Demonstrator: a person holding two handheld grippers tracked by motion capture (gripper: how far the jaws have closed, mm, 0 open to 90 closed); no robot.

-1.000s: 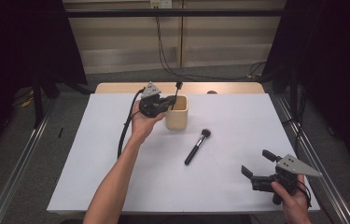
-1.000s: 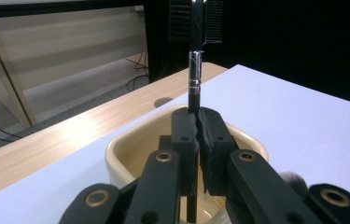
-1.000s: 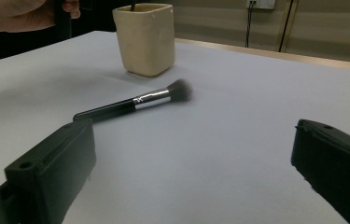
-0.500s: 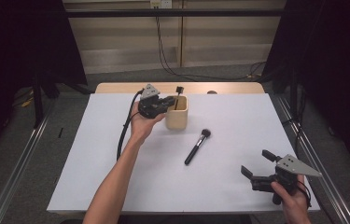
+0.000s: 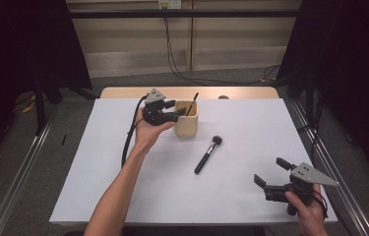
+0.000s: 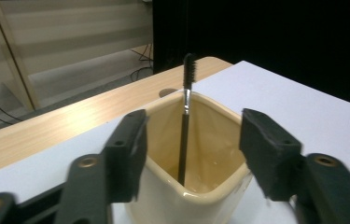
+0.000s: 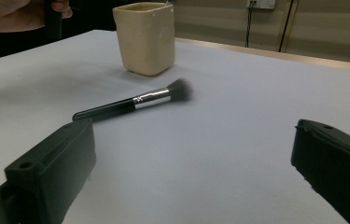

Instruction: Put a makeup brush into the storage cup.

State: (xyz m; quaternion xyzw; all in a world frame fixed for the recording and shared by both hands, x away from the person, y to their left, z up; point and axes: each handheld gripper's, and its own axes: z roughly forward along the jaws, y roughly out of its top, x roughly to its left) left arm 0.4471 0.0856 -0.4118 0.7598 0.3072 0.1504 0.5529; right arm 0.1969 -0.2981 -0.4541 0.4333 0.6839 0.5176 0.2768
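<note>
The cup [image 5: 186, 119] stands near the far edge of the white table [image 5: 251, 128], with open surface in front and to its right. A thin brush [image 6: 185, 122] leans upright inside it (bristles above the rim). The left gripper [image 5: 171, 110] hovers at the cup, its jaws just opened and apart, nothing clamped. A larger brush [image 5: 208, 154] lies mid-table. The right gripper [image 5: 269, 173], jaws wide apart, sits near the front right corner.

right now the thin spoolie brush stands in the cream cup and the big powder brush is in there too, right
Not quite. The spoolie brush does stand in the cream cup, but the powder brush is not in it: the high view shows it lying flat on the white table, apart from the cup, on the side nearer the person.
</note>
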